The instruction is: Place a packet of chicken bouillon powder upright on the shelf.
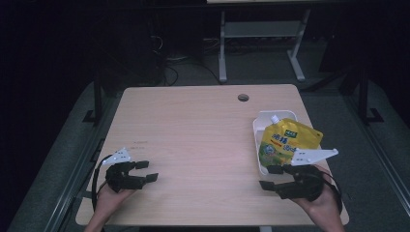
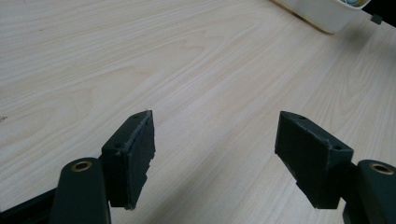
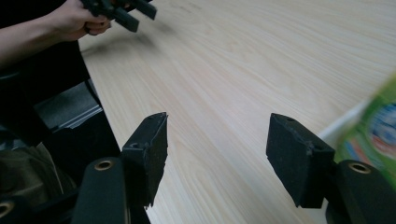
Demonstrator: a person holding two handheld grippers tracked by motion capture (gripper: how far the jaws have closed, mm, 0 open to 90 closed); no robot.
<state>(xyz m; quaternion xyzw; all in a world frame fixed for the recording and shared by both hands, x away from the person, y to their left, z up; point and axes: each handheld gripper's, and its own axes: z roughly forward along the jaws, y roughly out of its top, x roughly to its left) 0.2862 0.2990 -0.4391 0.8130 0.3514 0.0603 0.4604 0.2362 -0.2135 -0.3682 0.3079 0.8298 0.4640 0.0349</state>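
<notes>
A yellow spouted pouch (image 1: 285, 140) with green print lies in a white tray (image 1: 257, 126) at the right side of the wooden table (image 1: 193, 130). My right gripper (image 1: 267, 177) is just in front of the tray near the front edge, open and empty, pointing left. In the right gripper view its jaws (image 3: 217, 140) stand wide over bare wood, with the pouch (image 3: 373, 135) blurred at the right edge. My left gripper (image 1: 150, 170) rests at the front left, open and empty. In its own view the jaws (image 2: 215, 140) frame bare table, with the tray (image 2: 322, 14) far off.
A round cable hole (image 1: 243, 97) sits near the table's far edge. White desk legs (image 1: 222, 48) stand on the dark floor beyond. The person's other hand with the left gripper (image 3: 123, 11) appears at the top left of the right gripper view.
</notes>
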